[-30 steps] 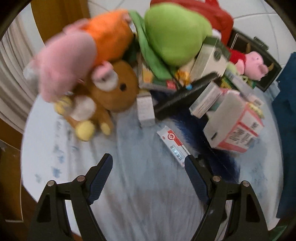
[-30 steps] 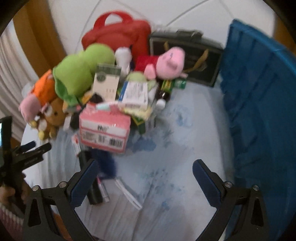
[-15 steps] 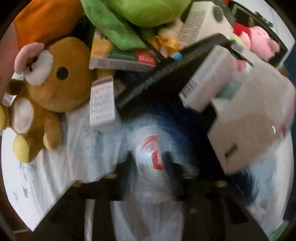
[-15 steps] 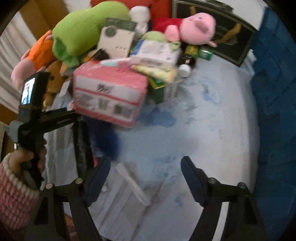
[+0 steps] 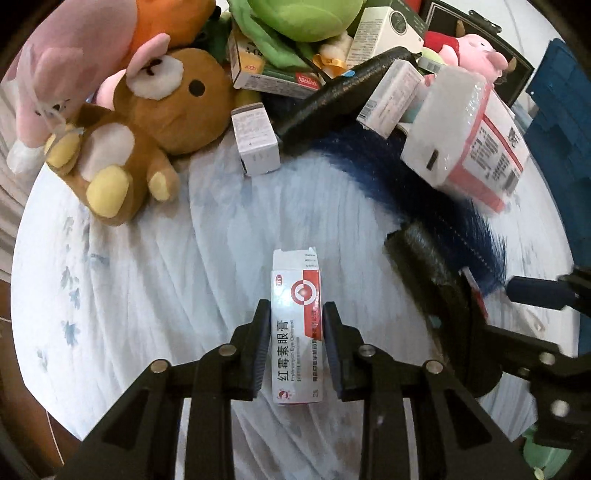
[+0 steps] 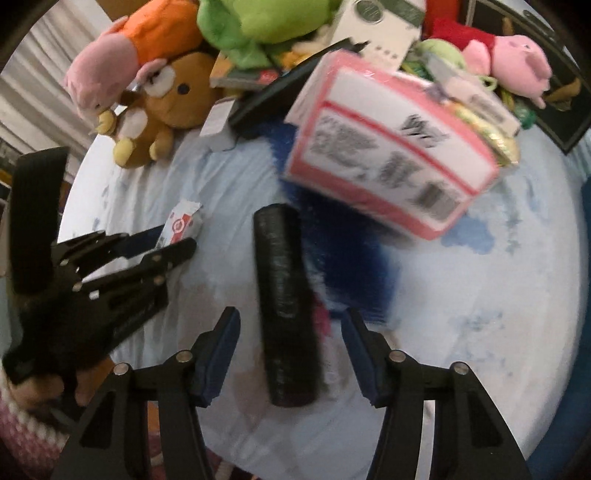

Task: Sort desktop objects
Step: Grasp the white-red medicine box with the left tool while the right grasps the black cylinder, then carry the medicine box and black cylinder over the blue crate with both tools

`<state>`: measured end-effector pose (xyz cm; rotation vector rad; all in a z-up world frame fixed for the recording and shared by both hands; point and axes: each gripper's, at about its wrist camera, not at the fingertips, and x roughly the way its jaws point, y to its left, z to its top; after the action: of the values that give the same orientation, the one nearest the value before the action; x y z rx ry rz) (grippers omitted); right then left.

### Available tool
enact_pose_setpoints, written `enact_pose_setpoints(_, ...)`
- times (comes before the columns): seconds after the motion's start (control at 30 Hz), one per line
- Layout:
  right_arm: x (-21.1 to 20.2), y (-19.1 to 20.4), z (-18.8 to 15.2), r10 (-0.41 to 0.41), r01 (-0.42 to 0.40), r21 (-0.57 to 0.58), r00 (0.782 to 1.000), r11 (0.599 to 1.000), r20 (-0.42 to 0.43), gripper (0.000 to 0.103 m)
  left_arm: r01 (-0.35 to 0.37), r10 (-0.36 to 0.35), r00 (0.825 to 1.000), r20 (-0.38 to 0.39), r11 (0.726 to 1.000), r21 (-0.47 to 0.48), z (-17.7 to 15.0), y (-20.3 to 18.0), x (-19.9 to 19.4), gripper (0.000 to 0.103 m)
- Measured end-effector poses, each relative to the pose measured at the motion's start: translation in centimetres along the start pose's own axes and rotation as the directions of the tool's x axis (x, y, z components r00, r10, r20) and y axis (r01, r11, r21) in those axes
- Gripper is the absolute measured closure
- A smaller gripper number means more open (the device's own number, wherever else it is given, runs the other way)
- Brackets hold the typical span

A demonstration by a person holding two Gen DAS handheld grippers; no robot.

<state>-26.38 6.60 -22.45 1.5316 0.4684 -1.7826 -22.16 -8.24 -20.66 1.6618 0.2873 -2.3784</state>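
My left gripper (image 5: 295, 314) is shut on a white and red eye-ointment box (image 5: 296, 306) lying on the pale blue cloth; it also shows in the right wrist view (image 6: 183, 225). My right gripper (image 6: 290, 321) is open, its fingers either side of a black cylindrical handle (image 6: 284, 302) of a blue-bristled duster (image 6: 351, 269). The handle (image 5: 424, 266) shows at the right of the left wrist view, with the right gripper's finger (image 5: 535, 291) beside it.
A heap fills the far side: brown bear (image 5: 147, 122), pink and orange plush (image 6: 122, 55), green plush (image 6: 258, 22), pink pig (image 6: 517, 59), pink and white carton (image 6: 388, 158), small medicine boxes (image 5: 255, 140), a black tray (image 5: 343, 92). A blue crate (image 5: 561, 110) stands right.
My left gripper moved forward and closed on the ointment box. My right gripper moved left over the duster handle, narrowing but staying open.
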Motion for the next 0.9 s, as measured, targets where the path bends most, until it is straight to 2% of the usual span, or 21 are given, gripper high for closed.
enact_pose_setpoints(0.13, 1.4, 0.8, 0.2, -0.014, 0.014, -0.003, 1.0, 1.0, -0.023, 0.057, 0.007, -0.007, 1.0, 0.0, 1.0, 0.017, 0.3, 0.2, -1.1, 0.076)
enact_pose_setpoints(0.2, 2.8, 1.0, 0.1, -0.056, 0.056, 0.007, 0.998, 0.998, -0.041, 0.057, 0.007, -0.007, 1.0, 0.002, 1.0, 0.026, 0.5, 0.2, -1.5, 0.076)
enact_pose_setpoints(0.37, 4.6, 1.0, 0.3, -0.077, 0.078, 0.025, 0.996, 0.997, -0.052, 0.057, 0.011, -0.012, 1.0, 0.004, 0.999, 0.051, 1.2, 0.0, -2.8, 0.076)
enact_pose_setpoints(0.43, 4.5, 1.0, 0.3, -0.087, 0.087, 0.02, 0.996, 0.996, -0.036, 0.066, 0.014, -0.014, 1.0, 0.015, 0.998, 0.055, 1.5, -0.1, -3.6, 0.076)
enact_pose_setpoints(0.57, 3.9, 1.1, 0.2, -0.072, 0.072, 0.027, 0.997, 0.997, -0.017, 0.067, -0.001, -0.003, 0.998, 0.055, 0.997, 0.075, 2.5, -0.6, -5.8, 0.076)
enact_pose_setpoints(0.7, 0.0, 1.7, 0.1, -0.036, 0.035, 0.02, 0.997, 0.999, 0.07, 0.067, -0.002, -0.009, 0.992, 0.122, 0.996, 0.091, 3.0, -0.5, -8.7, 0.076)
enact_pose_setpoints(0.77, -1.2, 1.8, 0.2, -0.037, 0.035, 0.016, 0.995, 0.999, 0.098, 0.067, 0.003, -0.021, 0.986, 0.167, 0.994, 0.107, 1.4, -0.9, -10.2, 0.076)
enact_pose_setpoints(0.87, -5.2, 2.0, 0.3, -0.051, 0.048, 0.02, 0.982, 0.999, 0.184, 0.067, -0.007, -0.023, 0.975, 0.219, 0.991, 0.135, 0.3, -0.6, -11.5, 0.076)
enact_pose_setpoints(0.9, -7.7, 2.2, 0.3, -0.07, 0.063, 0.037, 0.967, 0.997, 0.244, 0.067, -0.005, -0.03, 0.971, 0.236, 0.989, 0.147, 0.1, -1.0, -11.2, 0.076)
